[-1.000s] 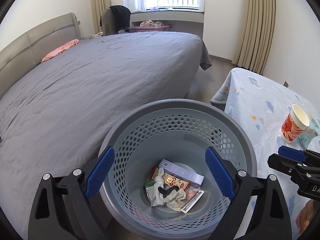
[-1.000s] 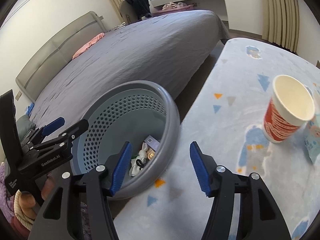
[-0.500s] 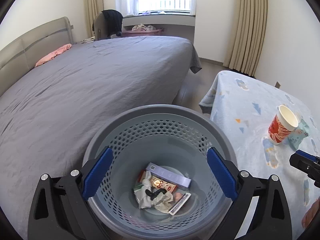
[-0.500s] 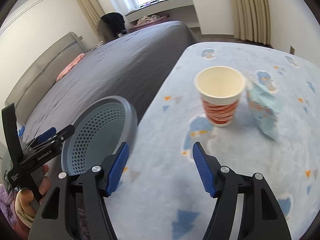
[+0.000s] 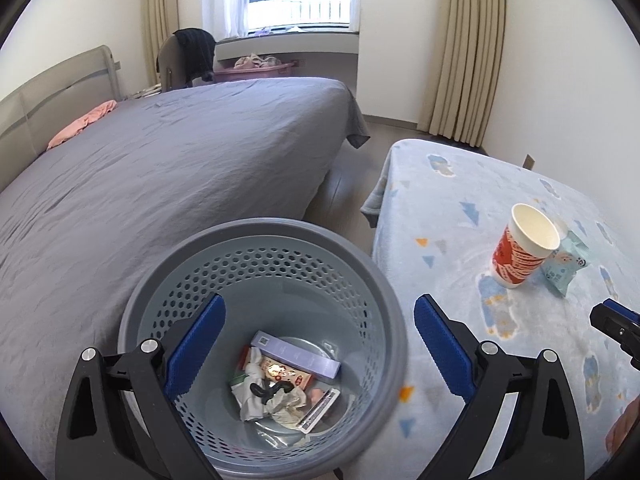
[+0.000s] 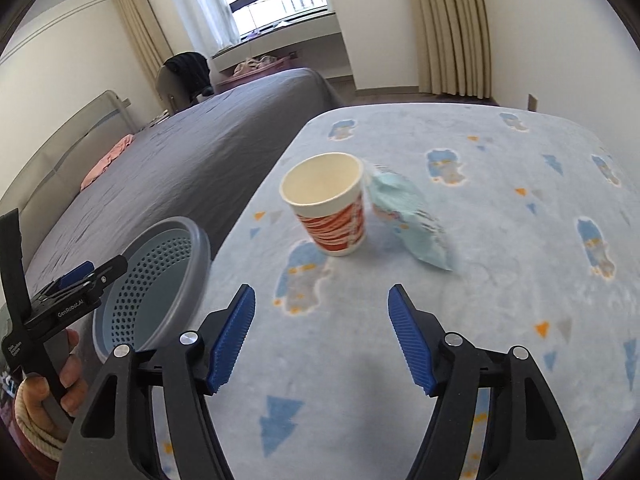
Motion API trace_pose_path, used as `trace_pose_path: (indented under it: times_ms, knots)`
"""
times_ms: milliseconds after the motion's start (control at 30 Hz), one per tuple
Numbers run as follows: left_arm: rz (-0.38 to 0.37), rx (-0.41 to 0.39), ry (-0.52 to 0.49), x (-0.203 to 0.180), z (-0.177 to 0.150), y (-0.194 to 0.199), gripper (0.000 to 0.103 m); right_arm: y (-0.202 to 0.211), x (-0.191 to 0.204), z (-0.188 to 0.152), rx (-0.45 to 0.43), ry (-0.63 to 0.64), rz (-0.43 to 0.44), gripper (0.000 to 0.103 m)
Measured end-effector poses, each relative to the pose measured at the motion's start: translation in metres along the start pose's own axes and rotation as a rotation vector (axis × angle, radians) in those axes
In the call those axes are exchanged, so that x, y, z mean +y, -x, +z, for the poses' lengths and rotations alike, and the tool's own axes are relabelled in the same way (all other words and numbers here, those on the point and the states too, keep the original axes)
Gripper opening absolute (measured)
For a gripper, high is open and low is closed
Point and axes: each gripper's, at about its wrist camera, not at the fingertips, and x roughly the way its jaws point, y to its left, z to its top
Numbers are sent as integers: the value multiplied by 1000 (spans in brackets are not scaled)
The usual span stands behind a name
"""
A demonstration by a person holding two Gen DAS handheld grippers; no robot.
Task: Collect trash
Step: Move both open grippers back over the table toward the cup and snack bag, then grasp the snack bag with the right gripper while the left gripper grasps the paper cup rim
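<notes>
The paper cup (image 6: 326, 204) is standing upright on the blanket-covered bench (image 6: 500, 280), touching a pale blue wrapper (image 6: 408, 220) on its right. It is sitting straight ahead of the right hand-held gripper (image 6: 320, 336), the nearer of the 2, spread and empty. The left hand-held gripper (image 5: 318, 348), also spread, is hovering over the gray basket (image 5: 256, 232) of trash. The wrapper's print is blurring.

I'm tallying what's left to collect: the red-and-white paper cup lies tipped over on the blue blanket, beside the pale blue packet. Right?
Not quite. In the right wrist view the paper cup stands upright, mouth up, not tipped over. It is on the blue blanket, beside the pale blue packet, as you said.
</notes>
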Motion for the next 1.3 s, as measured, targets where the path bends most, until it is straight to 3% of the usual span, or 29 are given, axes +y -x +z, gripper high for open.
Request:
trace_pose_path:
  times_ms: [767, 1133, 1300]
  knots:
    - [-46, 28, -75, -59, -3, -13, 94, 4, -54, 0, -28, -46, -103, 69]
    - [-50, 55, -105, -68, -10, -19, 94, -48, -49, 23, -21, 73, -187, 69]
    - [-59, 66, -104, -69, -11, -22, 94, -73, -46, 33, -1, 111, -184, 69]
